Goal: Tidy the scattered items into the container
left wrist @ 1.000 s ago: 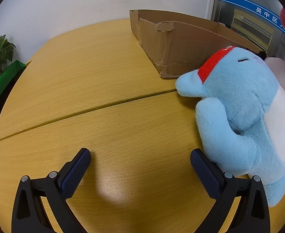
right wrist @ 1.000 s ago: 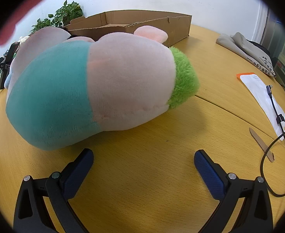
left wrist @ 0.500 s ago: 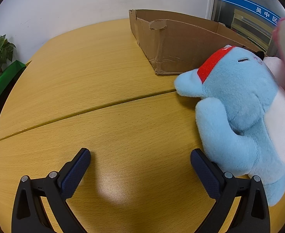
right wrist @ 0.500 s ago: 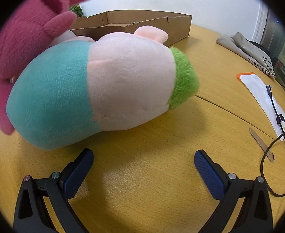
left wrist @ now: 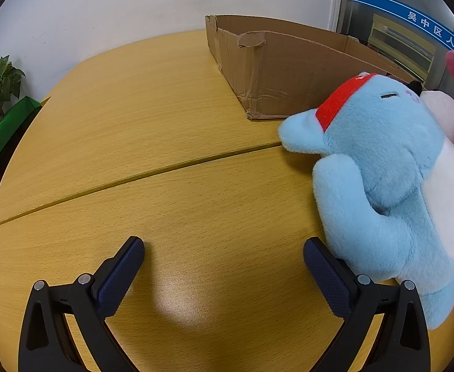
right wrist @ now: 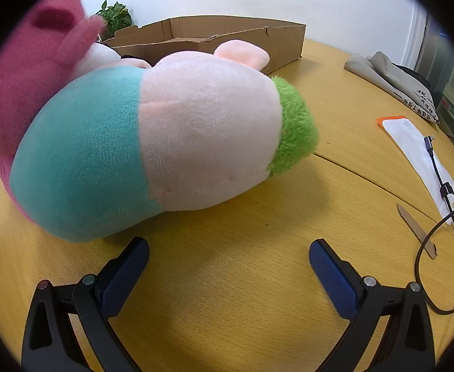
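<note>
- Our left gripper [left wrist: 224,255] rests low over the table [left wrist: 152,117], jaws apart and empty, the right finger touching the blue toy [left wrist: 378,186], so a small shift would bracket it.
- Our right gripper [right wrist: 228,255] is likewise spread and empty, with the pig toy [right wrist: 165,142] lying just ahead.
- A pink toy [right wrist: 25,74] leans on the pig's left side.
- The box [left wrist: 292,71] sits open at the table's far edge, behind the toys, within short carrying reach.

Bright, even overhead light glares softly off the table [left wrist: 177,307]; fisheye edges bend and darken.
</note>
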